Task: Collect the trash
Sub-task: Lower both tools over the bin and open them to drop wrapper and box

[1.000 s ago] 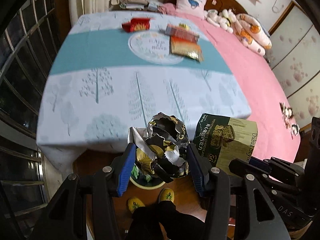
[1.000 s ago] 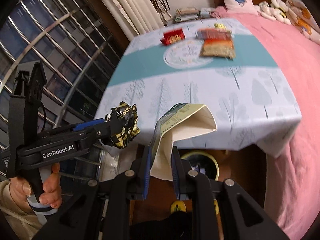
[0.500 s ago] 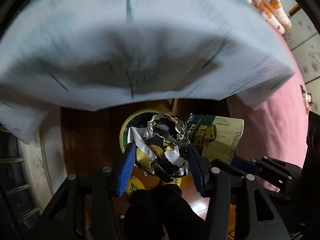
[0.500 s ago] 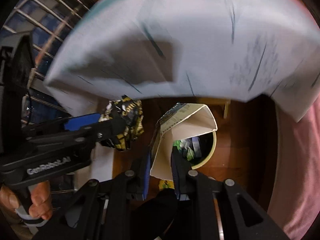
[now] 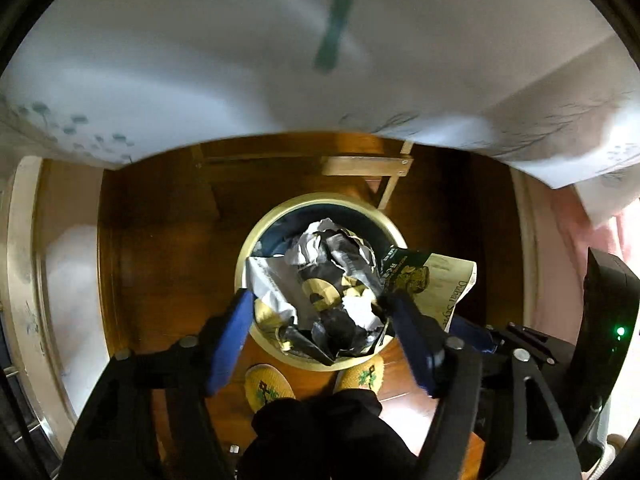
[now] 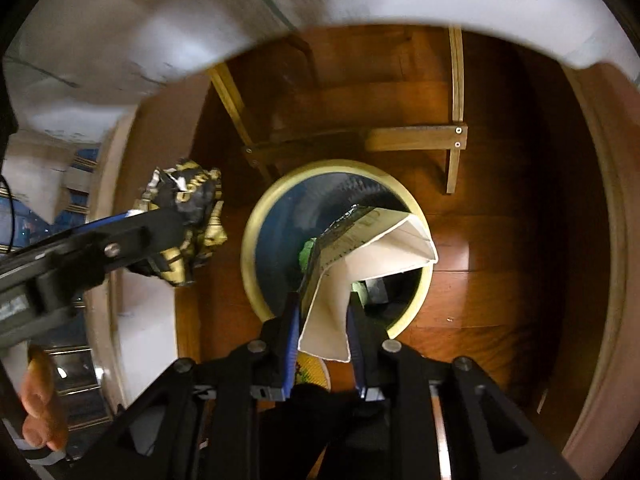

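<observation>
The tablecloth hung blurred across the top of both wrist views, and below it lay the dark wooden floor with the tabletop's wooden frame just behind the bin. The round trash bin, yellow-rimmed and dark inside, sat on the floor between the frame and the person's patterned slippers; some green and dark rubbish already lay in it.

The right gripper pointed down over the bin mouth with a folded paper snack bag between its jaws. The jaws were beginning to part, yet the bag still sat squeezed between them, its open end out over the bin's interior.

The left gripper held position over the bin too, its jaws opening around a crumpled black-and-gold foil wrapper. The right pad seemed to touch the wad while the left stood just clear, so the wrapper looked close to dropping.

To finish the drop well, both grippers probably needed to stay centred above the opening until the jaws had spread fully. From the right wrist view the wrapper appeared beside the rim rather than over it, so a slight move inward seemed wise. The springy foil could cling to a pad; a small shake might free it.
</observation>
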`<state>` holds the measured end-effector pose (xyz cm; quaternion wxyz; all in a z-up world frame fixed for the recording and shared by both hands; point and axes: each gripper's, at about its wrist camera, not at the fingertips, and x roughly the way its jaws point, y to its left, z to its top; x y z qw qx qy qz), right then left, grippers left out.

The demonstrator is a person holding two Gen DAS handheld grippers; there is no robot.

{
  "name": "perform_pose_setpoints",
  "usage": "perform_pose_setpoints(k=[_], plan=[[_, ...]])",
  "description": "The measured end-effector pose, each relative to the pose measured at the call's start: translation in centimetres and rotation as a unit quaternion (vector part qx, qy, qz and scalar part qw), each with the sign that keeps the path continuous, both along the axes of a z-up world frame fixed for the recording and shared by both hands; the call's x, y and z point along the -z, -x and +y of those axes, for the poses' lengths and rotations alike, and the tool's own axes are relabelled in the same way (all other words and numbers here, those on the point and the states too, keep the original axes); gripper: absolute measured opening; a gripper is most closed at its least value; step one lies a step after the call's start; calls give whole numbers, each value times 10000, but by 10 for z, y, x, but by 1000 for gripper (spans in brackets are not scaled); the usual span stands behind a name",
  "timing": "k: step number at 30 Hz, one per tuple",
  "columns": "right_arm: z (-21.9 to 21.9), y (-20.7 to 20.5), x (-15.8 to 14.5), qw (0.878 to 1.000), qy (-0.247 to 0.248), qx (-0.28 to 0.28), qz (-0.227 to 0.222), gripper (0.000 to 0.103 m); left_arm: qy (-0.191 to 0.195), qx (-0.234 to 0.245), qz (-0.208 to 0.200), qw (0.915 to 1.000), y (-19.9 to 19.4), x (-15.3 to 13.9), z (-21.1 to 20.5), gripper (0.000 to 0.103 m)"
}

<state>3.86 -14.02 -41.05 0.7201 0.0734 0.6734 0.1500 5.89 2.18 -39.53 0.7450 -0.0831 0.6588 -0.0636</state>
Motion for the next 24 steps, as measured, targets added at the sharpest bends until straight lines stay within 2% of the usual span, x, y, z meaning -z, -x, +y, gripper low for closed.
perform_pose_setpoints(k=[1,3,5,8,13,18,24], plan=[[0,-1,5,10000,-22,23,3,24,-24,-22,-1,10000,1,4,1,73],[1,-5,9,10000,-40,34,0,34,-63,-51,18,10000,1,8,3,88],[1,-4,9,10000,-35,39,-51,62,-107,-66,-30,9999,3,9,3,90],[-1,-3,2,9998,-76,106,-160,64,-240,-14,-141,9996,5,5,6,91],[-4,-1,-24,9992,-75,315,-245,64,-376,-20,-323,9988,7,-17,6,91],[-7,-2,-53,9986,-31,452,-266,64,-415,-101,-383,9984,10,-50,8,91],[-7,-2,-106,9981,58,531,-314,64,-441,-108,-466,9979,15,-105,14,91]])
